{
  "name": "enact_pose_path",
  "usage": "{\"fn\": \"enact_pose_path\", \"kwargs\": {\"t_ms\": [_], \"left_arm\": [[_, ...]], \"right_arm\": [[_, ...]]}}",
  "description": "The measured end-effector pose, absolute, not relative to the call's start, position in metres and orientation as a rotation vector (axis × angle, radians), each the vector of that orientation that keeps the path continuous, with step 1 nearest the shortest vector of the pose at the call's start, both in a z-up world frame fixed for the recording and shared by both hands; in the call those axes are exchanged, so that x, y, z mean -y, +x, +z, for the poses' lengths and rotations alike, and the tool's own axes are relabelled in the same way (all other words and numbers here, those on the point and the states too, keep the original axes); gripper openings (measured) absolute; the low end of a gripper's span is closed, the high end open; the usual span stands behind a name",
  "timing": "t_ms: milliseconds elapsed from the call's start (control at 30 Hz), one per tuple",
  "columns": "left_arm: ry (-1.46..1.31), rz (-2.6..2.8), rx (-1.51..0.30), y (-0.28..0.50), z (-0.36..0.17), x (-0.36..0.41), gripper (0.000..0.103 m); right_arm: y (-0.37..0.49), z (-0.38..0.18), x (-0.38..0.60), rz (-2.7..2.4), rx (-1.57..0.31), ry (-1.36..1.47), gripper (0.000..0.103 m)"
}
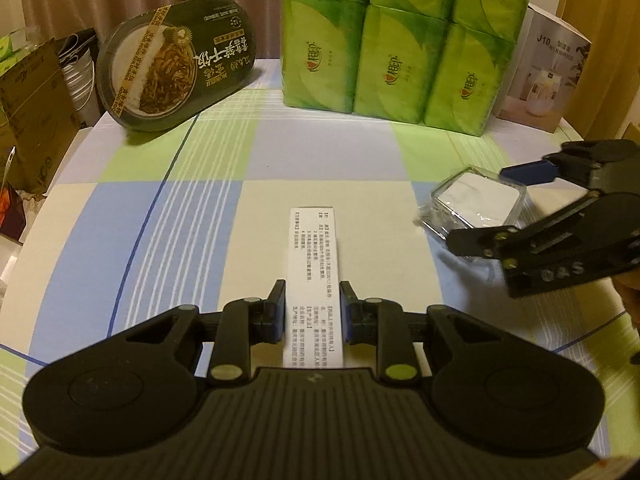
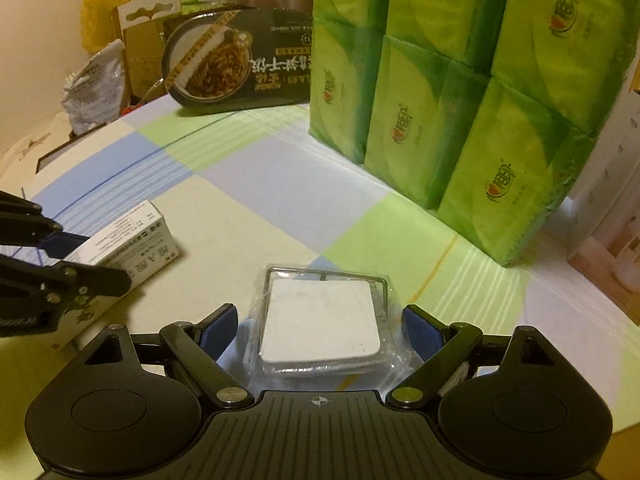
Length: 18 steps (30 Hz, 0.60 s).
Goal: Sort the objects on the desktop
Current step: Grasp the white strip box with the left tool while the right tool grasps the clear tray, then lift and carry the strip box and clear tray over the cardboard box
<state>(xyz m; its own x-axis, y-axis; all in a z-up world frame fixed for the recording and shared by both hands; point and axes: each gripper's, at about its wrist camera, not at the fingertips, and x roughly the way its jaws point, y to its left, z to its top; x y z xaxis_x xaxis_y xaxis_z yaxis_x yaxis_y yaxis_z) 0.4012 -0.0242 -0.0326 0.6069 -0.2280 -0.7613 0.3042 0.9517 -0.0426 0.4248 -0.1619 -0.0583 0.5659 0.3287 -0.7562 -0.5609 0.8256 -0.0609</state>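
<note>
- White carton [image 1: 313,276]: long and narrow, printed with black text, lying flat on the checked tablecloth [image 1: 224,152]; near end clamped between the blue pads of the left gripper [image 1: 313,312], jaws closed against its two long sides.
- Clear square case [image 2: 320,320]: holds a white pad, wrapped in clear film, flat on the cloth at about 2 o'clock from the carton, near it but apart.
- Right gripper [image 2: 320,330]: jaws spread wide to either side of the case, pads not touching it; nothing held.
- Green tissue pack [image 1: 396,40]: stacked bundle standing at 12 o'clock, well beyond the carton.
- Dark oval meal tray [image 1: 176,60]: propped on edge at 11 o'clock.
- White product box [image 1: 540,68]: upright at 1 o'clock, just beside the tissue pack.
</note>
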Motion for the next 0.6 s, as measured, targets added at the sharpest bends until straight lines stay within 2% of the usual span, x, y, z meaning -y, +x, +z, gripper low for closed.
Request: {"fn": "enact_pose_path", "kwargs": {"t_ms": [33, 100, 167, 600], "left_arm": [[0.097, -0.311, -0.864, 0.401, -0.033, 0.025, 0.021], [0.095, -0.317, -0.863, 0.4, -0.033, 0.026, 0.021], [0.097, -0.319, -0.862, 0.4, -0.033, 0.027, 0.021], [0.118, -0.357, -0.876, 0.392, -0.032, 0.036, 0.021]], "right_arm": [[0.426, -0.06, 0.161, 0.533, -0.82, -0.314, 0.085], [0.426, -0.061, 0.159, 0.524, -0.826, -0.325, 0.071], [0.424, -0.061, 0.16, 0.517, -0.828, -0.317, 0.065], [0.367, -0.035, 0.175, 0.405, -0.869, -0.279, 0.064]]}}
